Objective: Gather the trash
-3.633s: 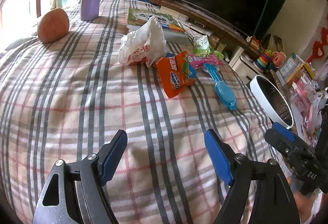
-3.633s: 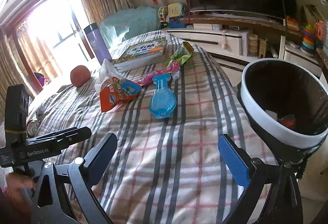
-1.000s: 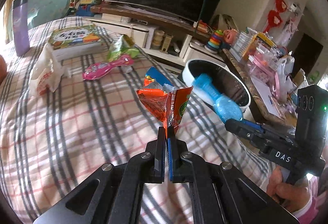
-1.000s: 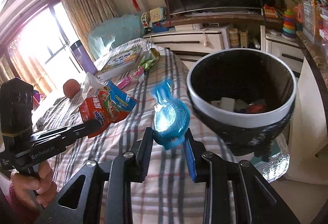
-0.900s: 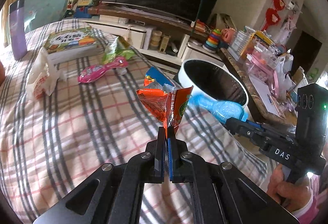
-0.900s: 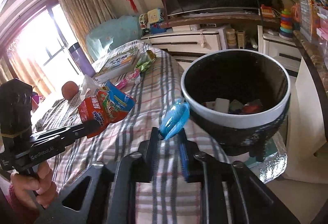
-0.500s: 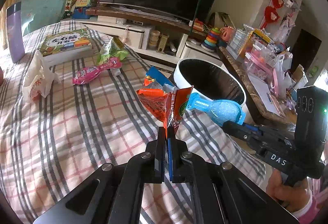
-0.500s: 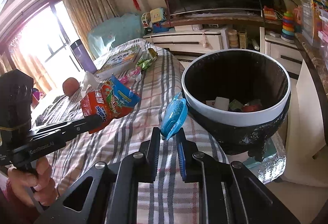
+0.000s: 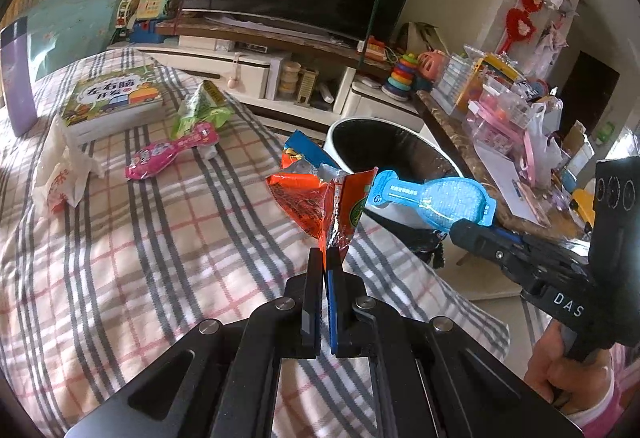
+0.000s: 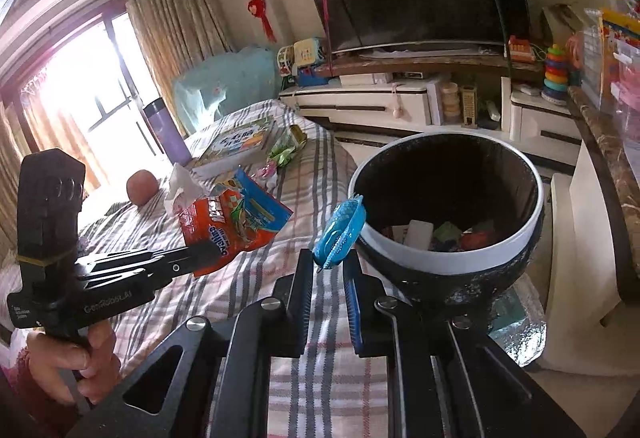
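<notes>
Left wrist view: the left claw (image 9: 325, 258) is clenched on the lower corner of an orange snack wrapper (image 9: 320, 203), which is held in the air above the plaid bed cover (image 9: 160, 238). To its right, the right claw (image 9: 466, 228) grips a blue blister pack (image 9: 432, 197) in front of the white-rimmed trash bin (image 9: 340, 129) beside the bed. Lying on the bed: a pink package (image 9: 172, 153), a green wrapper (image 9: 200, 109), a white crumpled bag (image 9: 60, 173), a picture book (image 9: 112, 97).

Right wrist view: the right claw (image 10: 330, 266) holds the blue blister pack (image 10: 340, 228) edge-on, its pads not fully together, just beside the bin's rim (image 10: 460, 262). Litter lies on the bin's floor. The left claw (image 10: 200, 258), held by a hand (image 10: 76, 366), pinches the orange snack wrapper (image 10: 232, 222) over the bed.
</notes>
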Motion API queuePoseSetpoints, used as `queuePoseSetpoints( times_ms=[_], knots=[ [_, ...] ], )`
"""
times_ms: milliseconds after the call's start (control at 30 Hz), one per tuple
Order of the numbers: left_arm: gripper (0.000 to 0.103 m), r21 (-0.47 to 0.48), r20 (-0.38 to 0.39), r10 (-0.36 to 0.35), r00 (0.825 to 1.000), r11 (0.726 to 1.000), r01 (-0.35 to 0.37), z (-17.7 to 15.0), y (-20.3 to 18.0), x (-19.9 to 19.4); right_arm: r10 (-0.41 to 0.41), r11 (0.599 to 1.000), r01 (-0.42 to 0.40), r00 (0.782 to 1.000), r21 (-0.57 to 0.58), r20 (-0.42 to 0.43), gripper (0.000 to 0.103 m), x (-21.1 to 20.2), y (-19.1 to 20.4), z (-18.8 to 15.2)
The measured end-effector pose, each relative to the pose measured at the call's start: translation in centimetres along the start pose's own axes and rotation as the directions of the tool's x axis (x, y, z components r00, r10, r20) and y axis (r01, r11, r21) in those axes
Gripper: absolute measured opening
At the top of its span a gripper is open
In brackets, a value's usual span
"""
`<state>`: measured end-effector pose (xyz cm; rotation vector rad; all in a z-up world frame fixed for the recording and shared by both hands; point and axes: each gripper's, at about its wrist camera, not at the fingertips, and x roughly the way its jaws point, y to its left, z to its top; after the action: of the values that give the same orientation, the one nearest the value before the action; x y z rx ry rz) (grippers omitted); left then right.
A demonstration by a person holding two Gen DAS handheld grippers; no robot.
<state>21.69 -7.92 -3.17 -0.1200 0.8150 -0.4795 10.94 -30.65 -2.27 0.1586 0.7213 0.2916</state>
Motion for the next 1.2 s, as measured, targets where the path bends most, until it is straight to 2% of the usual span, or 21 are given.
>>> queuePoseSetpoints(
  times_ms=[333, 533, 633, 667, 733, 767, 800, 1033, 1133, 1200],
  knots=[
    [0.000, 0.018, -0.001, -0.014, 1.000, 1.000, 0.014, 0.7, -0.8, 1.0, 0.022, 1.000, -0.022, 1.000, 0.005, -0.018, 0.015, 0.3, -0.2, -0.4],
    [0.000, -0.004, -0.007, 0.003, 1.000, 1.000, -0.003, 0.2, 0.2, 0.9, 0.062, 0.998, -0.063, 0.995, -0.008, -0.084, 0.018, 1.9, 0.4, -2.1],
    [0.000, -0.014, -0.010, 0.010, 1.000, 1.000, -0.010, -0.1, 0.4, 0.7, 0.076, 0.997, -0.073, 0.991, 0.026, -0.110, 0.020, 2.9, -0.1, -2.8],
    [0.000, -0.018, -0.011, 0.012, 1.000, 1.000, -0.012, -0.2, 0.6, 0.7, 0.076, 0.997, -0.072, 0.990, 0.032, -0.115, 0.022, 3.1, -0.3, -3.0],
    [0.000, -0.025, -0.012, 0.014, 1.000, 1.000, -0.014, -0.3, 0.8, 0.5, 0.074, 0.997, -0.070, 0.990, 0.044, -0.118, 0.033, 3.4, -0.6, -3.1],
    [0.000, -0.027, -0.012, 0.013, 1.000, 1.000, -0.014, -0.4, 0.9, 0.5, 0.080, 0.996, -0.075, 0.990, 0.047, -0.118, 0.043, 3.4, -0.6, -3.1],
    [0.000, -0.029, -0.012, 0.013, 1.000, 0.999, -0.013, -0.5, 1.0, 0.4, 0.082, 0.996, -0.077, 0.990, 0.051, -0.116, 0.046, 3.4, -0.7, -3.2],
    [0.000, -0.036, -0.019, 0.009, 1.000, 0.999, -0.010, -0.6, 1.1, 0.5, 0.075, 0.994, -0.067, 0.992, 0.081, -0.103, 0.045, 3.8, -1.4, -3.4],
    [0.000, -0.034, -0.022, 0.008, 1.000, 0.999, -0.008, -0.6, 1.1, 0.6, 0.061, 0.994, -0.052, 0.992, 0.093, -0.106, 0.024, 3.9, -1.9, -3.5],
    [0.000, -0.033, -0.024, 0.007, 1.000, 0.999, -0.008, -0.6, 1.0, 0.7, 0.051, 0.995, -0.041, 0.994, 0.095, -0.101, 0.019, 3.9, -2.0, -3.5]
  ],
)
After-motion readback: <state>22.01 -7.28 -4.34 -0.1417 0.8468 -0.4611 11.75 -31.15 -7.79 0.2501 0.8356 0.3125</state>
